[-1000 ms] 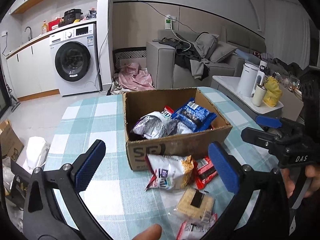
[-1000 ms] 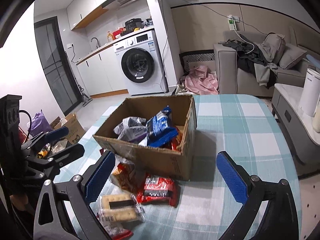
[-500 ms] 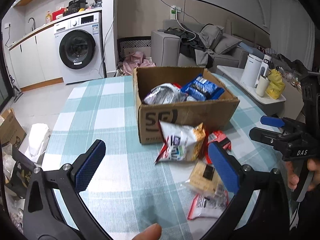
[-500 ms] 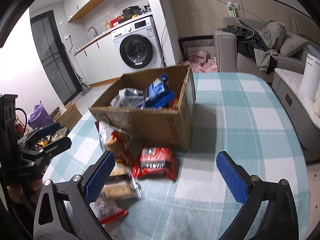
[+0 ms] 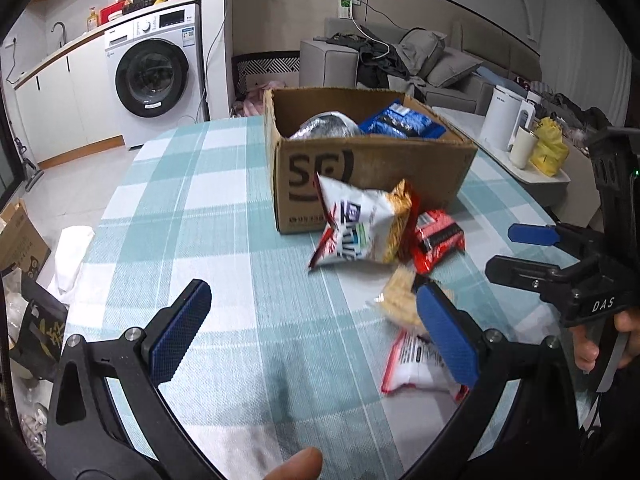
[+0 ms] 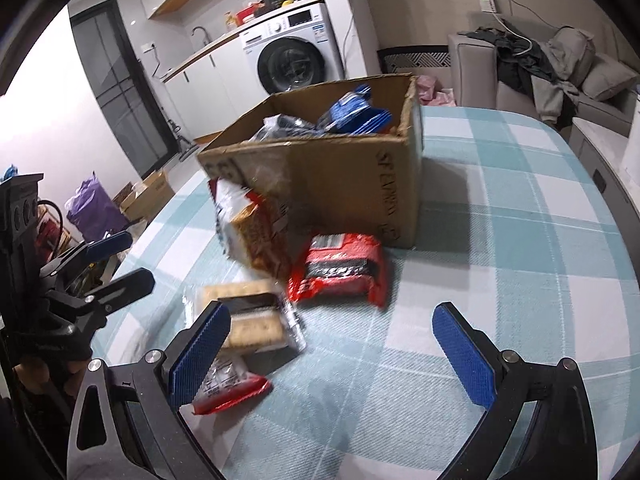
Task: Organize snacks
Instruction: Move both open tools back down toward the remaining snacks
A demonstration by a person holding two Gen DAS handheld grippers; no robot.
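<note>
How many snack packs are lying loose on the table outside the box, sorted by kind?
White and orange chip bag: 1
Red pack: 1
Clear cracker pack: 1
Red and white packet: 1
Total: 4 loose, all in front of the cardboard box.

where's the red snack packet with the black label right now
In the right wrist view, the red snack packet with the black label lies on the checked tablecloth, just before the cardboard box.

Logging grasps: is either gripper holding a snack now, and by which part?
Nothing is held. Left gripper and right gripper both hang open above the table, jaws empty.
</note>
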